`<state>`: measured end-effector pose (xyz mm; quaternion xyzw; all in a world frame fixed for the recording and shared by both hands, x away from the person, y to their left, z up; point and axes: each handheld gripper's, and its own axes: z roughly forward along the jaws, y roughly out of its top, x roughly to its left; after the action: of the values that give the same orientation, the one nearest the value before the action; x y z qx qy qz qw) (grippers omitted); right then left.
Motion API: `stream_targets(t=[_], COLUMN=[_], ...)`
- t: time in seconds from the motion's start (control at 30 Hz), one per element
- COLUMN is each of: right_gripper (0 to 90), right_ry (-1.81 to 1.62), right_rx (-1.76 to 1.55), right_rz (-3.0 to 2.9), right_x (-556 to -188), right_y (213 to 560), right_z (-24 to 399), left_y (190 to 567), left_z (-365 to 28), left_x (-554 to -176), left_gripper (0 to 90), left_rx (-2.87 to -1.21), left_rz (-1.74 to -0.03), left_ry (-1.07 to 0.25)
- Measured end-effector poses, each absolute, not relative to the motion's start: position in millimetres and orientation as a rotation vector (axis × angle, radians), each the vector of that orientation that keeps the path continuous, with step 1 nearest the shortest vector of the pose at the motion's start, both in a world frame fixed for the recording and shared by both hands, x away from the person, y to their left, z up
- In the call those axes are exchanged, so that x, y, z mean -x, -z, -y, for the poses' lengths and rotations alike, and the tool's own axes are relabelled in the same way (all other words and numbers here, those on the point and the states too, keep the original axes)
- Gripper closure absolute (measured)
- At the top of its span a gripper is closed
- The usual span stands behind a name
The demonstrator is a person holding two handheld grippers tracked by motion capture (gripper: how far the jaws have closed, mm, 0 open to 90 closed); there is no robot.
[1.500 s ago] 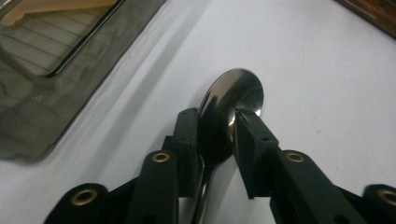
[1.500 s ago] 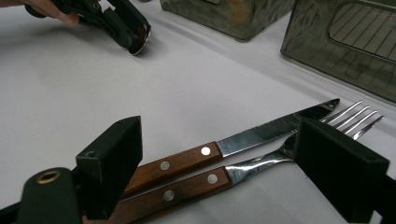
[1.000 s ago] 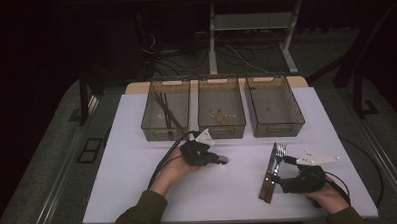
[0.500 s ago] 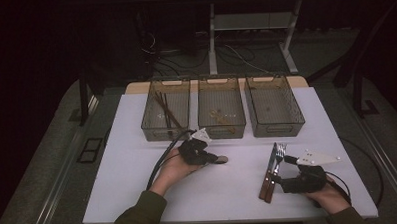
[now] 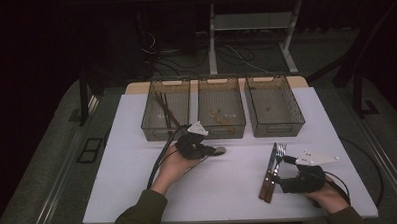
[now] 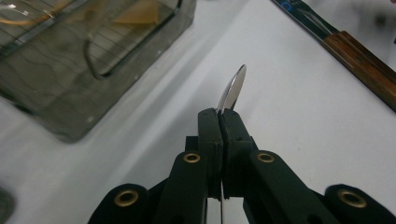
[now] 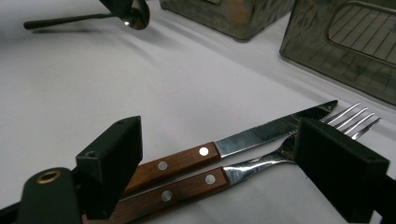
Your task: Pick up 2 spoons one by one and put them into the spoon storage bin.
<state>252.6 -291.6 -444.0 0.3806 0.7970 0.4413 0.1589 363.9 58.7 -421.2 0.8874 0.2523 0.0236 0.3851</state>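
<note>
High view, sorting so far: three clear bins [image 5: 221, 113] stand in a row at the far side of the white tabletop [image 5: 139, 194]; the left bin holds dark sticks, the middle bin some pale pieces too small to name, and the right bin looks nearly bare.
High view, left gripper [image 5: 208, 150]: it sits just in front of the gap between the left and middle bins, with a spoon [image 5: 219, 151] jutting out of it toward the right.
High view, right gripper [image 5: 283, 159]: it rests near the right front of the tabletop, beside a knife [image 5: 269, 173] and fork [image 5: 277, 159] that lie side by side.
Left gripper view, fingers: pressed together and pinching the spoon [image 6: 232, 88] by its handle, the bowl seen edge-on and lifted off the tabletop, a bin [image 6: 93, 60] close at the left.
Right gripper view, fingers: spread wide, one on each side of the wooden-handled knife [image 7: 261, 133] and fork [image 7: 280, 156], touching neither as far as I can tell; both lie flat on the tabletop.
Right gripper view, far off: the spoon [image 7: 135, 16] hangs in the other gripper, near the bins.
Done, as I judge it: the spoon is picked up; some items are already binned.
Left to do: the spoon is not yet in a bin, and the knife and fork are not yet gripped or lifted.
</note>
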Motion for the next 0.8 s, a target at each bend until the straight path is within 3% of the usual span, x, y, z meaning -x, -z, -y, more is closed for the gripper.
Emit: stream_targets(t=[0.8], right_gripper=[15.1], right_ry=[-1.28], right_rx=[-1.077], right_rz=[-2.285], right_x=[-252], right_y=[444], right_z=[288], left_y=[362], left_z=[-47], left_x=[-396], left_gripper=[89.0], left_rx=[-2.157], left_rz=[-0.622], left_ry=[-0.125])
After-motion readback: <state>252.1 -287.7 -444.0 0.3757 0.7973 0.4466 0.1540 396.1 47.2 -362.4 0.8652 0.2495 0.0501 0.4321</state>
